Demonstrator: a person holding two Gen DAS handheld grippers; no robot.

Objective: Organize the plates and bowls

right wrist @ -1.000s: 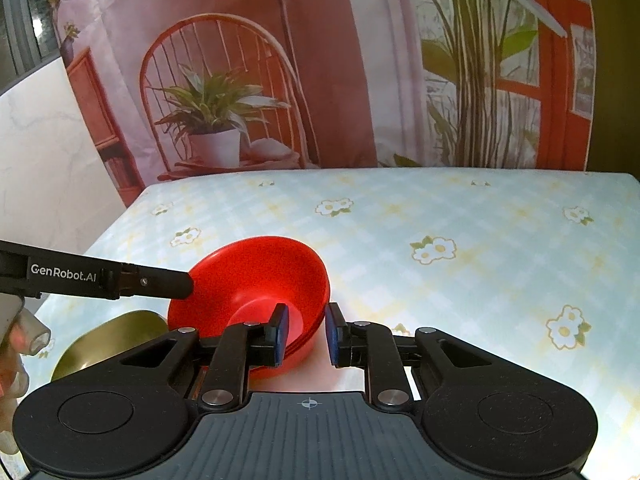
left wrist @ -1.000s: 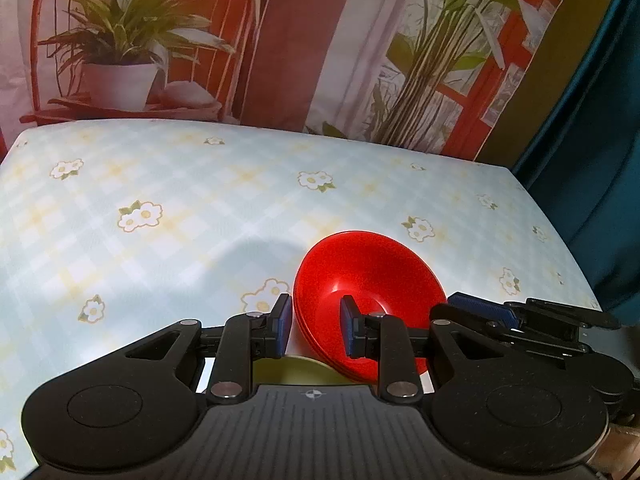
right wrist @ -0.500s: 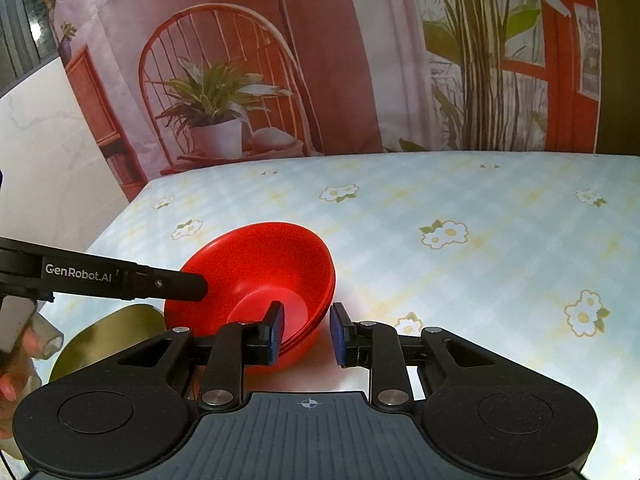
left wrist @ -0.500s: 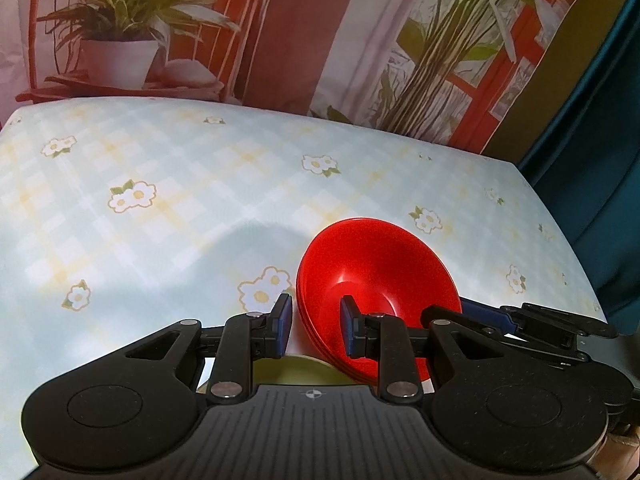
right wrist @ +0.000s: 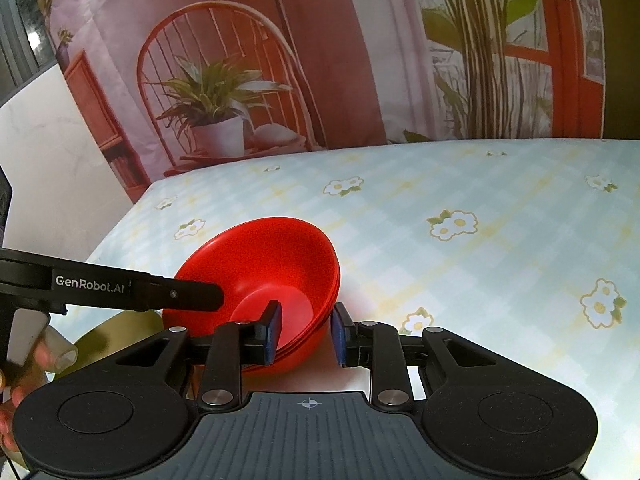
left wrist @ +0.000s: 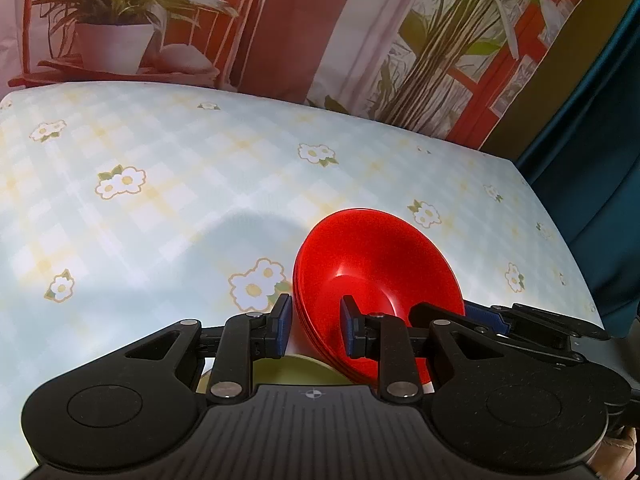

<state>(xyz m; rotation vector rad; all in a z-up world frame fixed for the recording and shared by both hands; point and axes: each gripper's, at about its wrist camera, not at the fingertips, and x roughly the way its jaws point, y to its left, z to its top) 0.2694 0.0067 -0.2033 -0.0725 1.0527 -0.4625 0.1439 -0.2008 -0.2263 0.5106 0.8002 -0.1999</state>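
Observation:
A nested stack of red bowls (left wrist: 376, 264) stands tilted on the flowered tablecloth, close in front of both grippers. My left gripper (left wrist: 315, 324) is shut on the stack's near left rim, one pad inside the bowl and one outside. Its black finger (right wrist: 180, 292) reaches into the red bowls (right wrist: 276, 264) from the left in the right wrist view. My right gripper (right wrist: 306, 334) straddles the near right rim; its jaws have been opening and the outer pad stands a little off the wall. An olive-green dish (left wrist: 288, 372) lies under the left gripper and shows again (right wrist: 108, 336) at lower left.
The tablecloth (left wrist: 168, 208) stretches back to a printed backdrop of a chair and plants. A dark teal curtain (left wrist: 600, 160) hangs past the table's right edge. A person's hand (right wrist: 24, 376) holds the left gripper at the lower left of the right wrist view.
The right gripper's jaws have widened, and its outer pad has come off the bowl wall. The left gripper keeps its hold. The bowls have hardly shifted.

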